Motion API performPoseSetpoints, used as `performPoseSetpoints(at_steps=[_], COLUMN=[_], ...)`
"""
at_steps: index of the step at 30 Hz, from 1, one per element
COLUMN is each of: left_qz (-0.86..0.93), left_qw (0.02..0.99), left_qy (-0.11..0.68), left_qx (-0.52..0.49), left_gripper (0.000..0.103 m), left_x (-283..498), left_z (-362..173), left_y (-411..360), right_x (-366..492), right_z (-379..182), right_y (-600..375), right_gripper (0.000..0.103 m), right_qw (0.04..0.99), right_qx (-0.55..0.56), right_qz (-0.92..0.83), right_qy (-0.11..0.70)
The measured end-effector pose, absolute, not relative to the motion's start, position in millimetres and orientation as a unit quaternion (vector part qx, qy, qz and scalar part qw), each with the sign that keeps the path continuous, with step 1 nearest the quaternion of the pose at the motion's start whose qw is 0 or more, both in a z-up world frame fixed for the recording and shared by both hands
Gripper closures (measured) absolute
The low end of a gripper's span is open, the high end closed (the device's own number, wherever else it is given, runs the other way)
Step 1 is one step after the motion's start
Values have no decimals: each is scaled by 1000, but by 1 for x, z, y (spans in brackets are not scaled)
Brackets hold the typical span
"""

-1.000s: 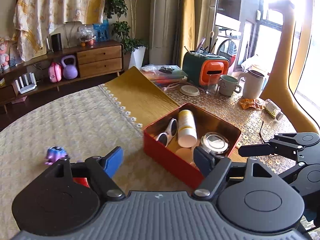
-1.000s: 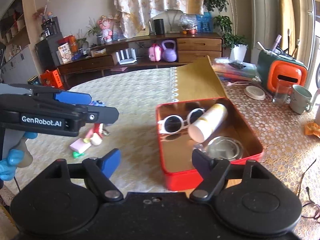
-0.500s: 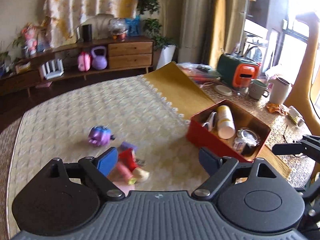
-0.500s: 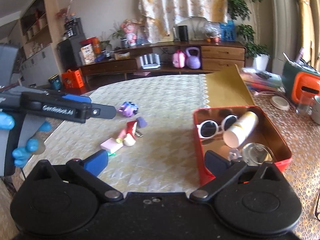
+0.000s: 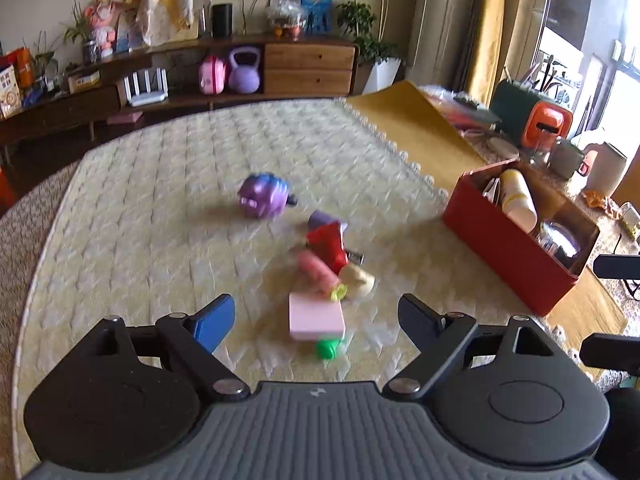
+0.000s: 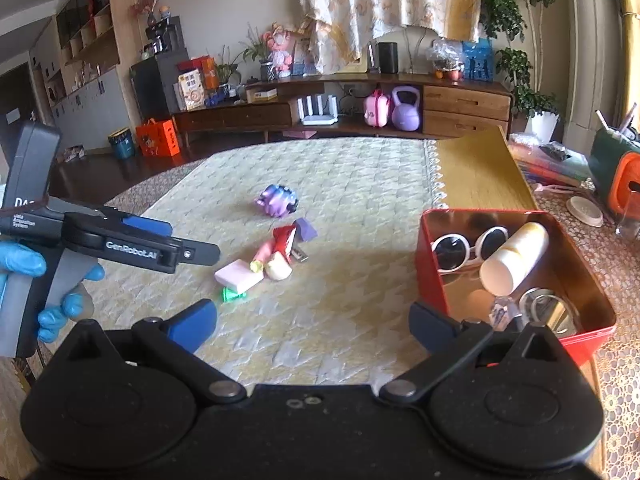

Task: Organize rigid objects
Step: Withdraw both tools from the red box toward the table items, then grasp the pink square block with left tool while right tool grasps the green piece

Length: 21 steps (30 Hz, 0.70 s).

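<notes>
A red tin box (image 6: 432, 264) (image 5: 508, 256) sits at the right of the table and holds white sunglasses (image 6: 468, 244), a white bottle (image 6: 516, 258) and a round metal tin (image 6: 544, 308). A small pile lies on the cream mat: a pink block (image 5: 316, 316) (image 6: 238, 276), a green piece (image 5: 328, 348), a red toy (image 5: 328, 242), a pink stick (image 5: 316, 270), a beige lump (image 5: 358, 278). A purple toy (image 5: 264, 198) (image 6: 278, 200) lies apart. My left gripper (image 5: 316, 318) is open just above the pink block. My right gripper (image 6: 312, 320) is open and empty beside the box.
A green and orange holder (image 5: 536, 116), mugs (image 5: 564, 156) and a white jug (image 5: 604, 168) stand beyond the box. A gold cloth (image 5: 412, 124) lies at the mat's far right. Glasses lie on the lace cloth at the far right. A sideboard stands behind the table.
My left gripper has swung left from the red box to the pile of small objects. My right gripper has pulled back a little. Both stay open.
</notes>
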<state>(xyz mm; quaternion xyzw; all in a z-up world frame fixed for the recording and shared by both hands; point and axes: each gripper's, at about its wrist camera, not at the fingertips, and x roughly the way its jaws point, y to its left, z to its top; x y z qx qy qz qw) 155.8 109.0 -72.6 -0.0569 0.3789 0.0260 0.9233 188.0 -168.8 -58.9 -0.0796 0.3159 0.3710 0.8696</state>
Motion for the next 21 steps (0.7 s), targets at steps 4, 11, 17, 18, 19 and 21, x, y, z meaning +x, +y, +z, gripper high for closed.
performPoseSetpoints(at_steps=[4,11,17,18,19,21], left_qz=[24,20,4,1,-2,-6], left_qw=[918,913,907,907,906,905], left_qy=[391,405,418,419,421,424], left_qx=[-57,-54,-47,-45,-43,-40], left_gripper=[14,14,14,14,14,14], left_x=[159,171,187,189,192,196], left_z=[-87,-105,-112,-112,-113,-114], left_y=[109,110,110,110,110,110], right_x=[183,178,184,185,187,190], right_z=[-69,-89,-102,-104,-105,-109], right_y=[-156,-124,-97,-94,-91,-85], right_gripper=[1,3,8,9,11,13], right_qw=[860,848,837,836,835,833], right_qx=[-92,-111,-119,-119,-119,-120], right_qz=[384,400,410,411,412,413], right_qy=[324,329,342,343,344,348])
